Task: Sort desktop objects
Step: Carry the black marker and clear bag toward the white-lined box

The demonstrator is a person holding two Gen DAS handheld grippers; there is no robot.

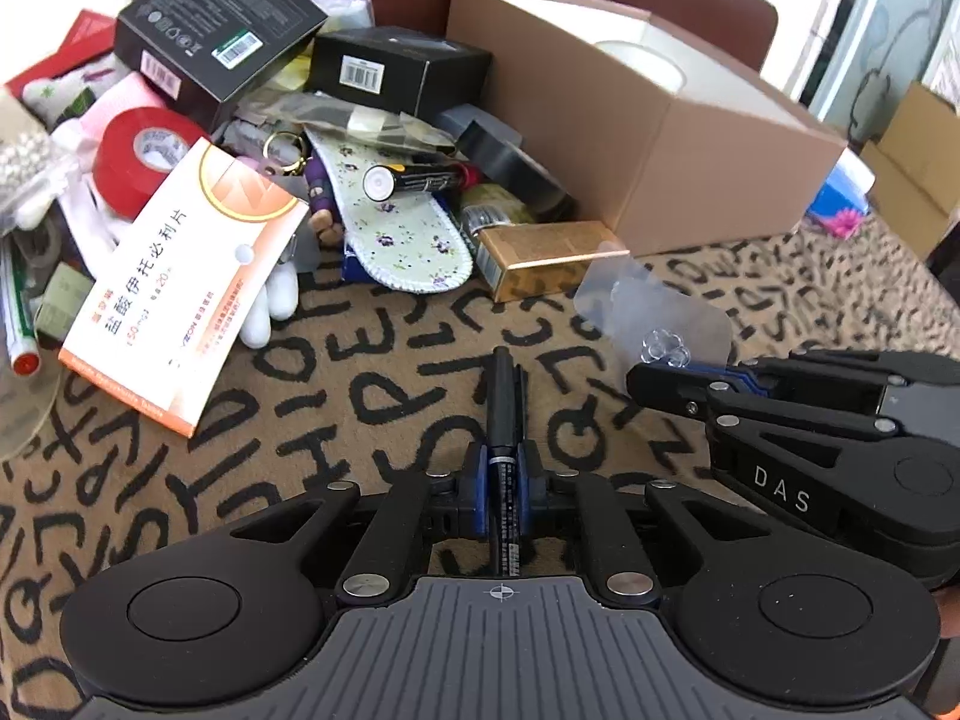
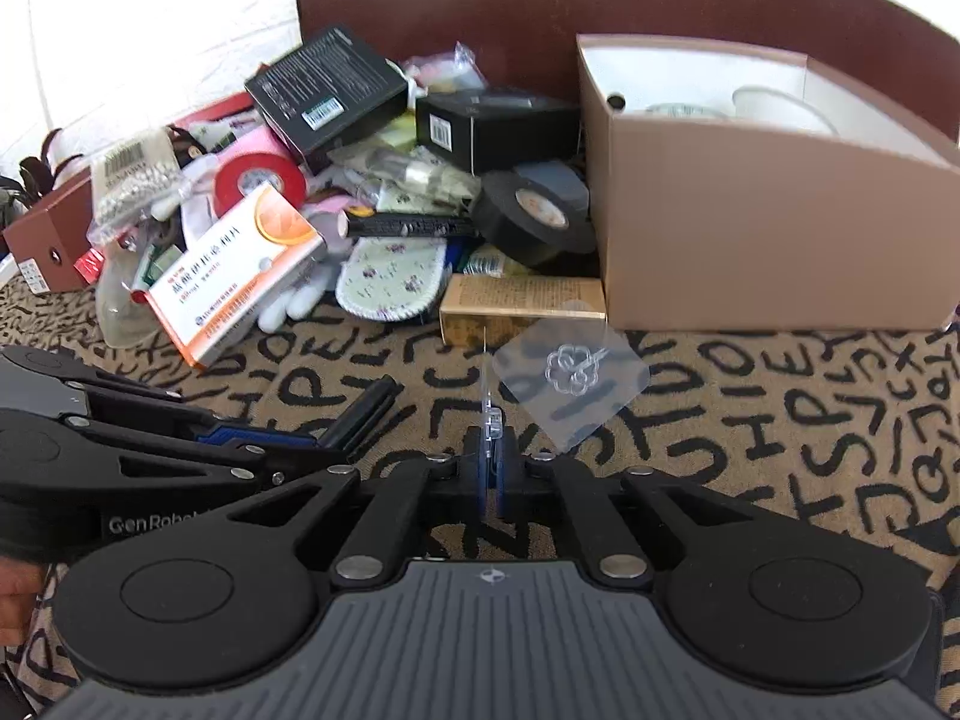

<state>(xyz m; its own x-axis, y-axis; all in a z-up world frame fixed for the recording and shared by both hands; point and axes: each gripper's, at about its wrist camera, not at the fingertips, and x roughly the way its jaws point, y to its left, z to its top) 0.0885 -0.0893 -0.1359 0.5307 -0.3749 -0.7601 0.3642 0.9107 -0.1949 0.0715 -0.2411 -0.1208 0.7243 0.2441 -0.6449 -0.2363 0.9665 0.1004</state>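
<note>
My left gripper (image 1: pixel 503 465) is shut on a black pen (image 1: pixel 501 396), which points forward over the lettered cloth. In the right wrist view the same gripper (image 2: pixel 300 443) comes in from the left with the pen (image 2: pixel 369 405) sticking out. My right gripper (image 2: pixel 491 450) is shut on a thin clear plastic sheet (image 2: pixel 485 384) seen edge-on. A clear sheet with a flower-shaped hook (image 2: pixel 570 381) lies just right of it against the gold box (image 2: pixel 516 300). In the left wrist view the right gripper (image 1: pixel 642 375) sits at the right with a clear sheet (image 1: pixel 654 306) at its tips.
A pile lies ahead: orange-and-white medicine box (image 1: pixel 180 288), red tape roll (image 1: pixel 141 150), black tape roll (image 2: pixel 534 210), black boxes (image 1: pixel 216 30), floral insole (image 1: pixel 396 228), battery (image 1: pixel 414 180). An open brown cardboard box (image 2: pixel 750 228) stands at the right. A dark chair back (image 2: pixel 540 12) is behind.
</note>
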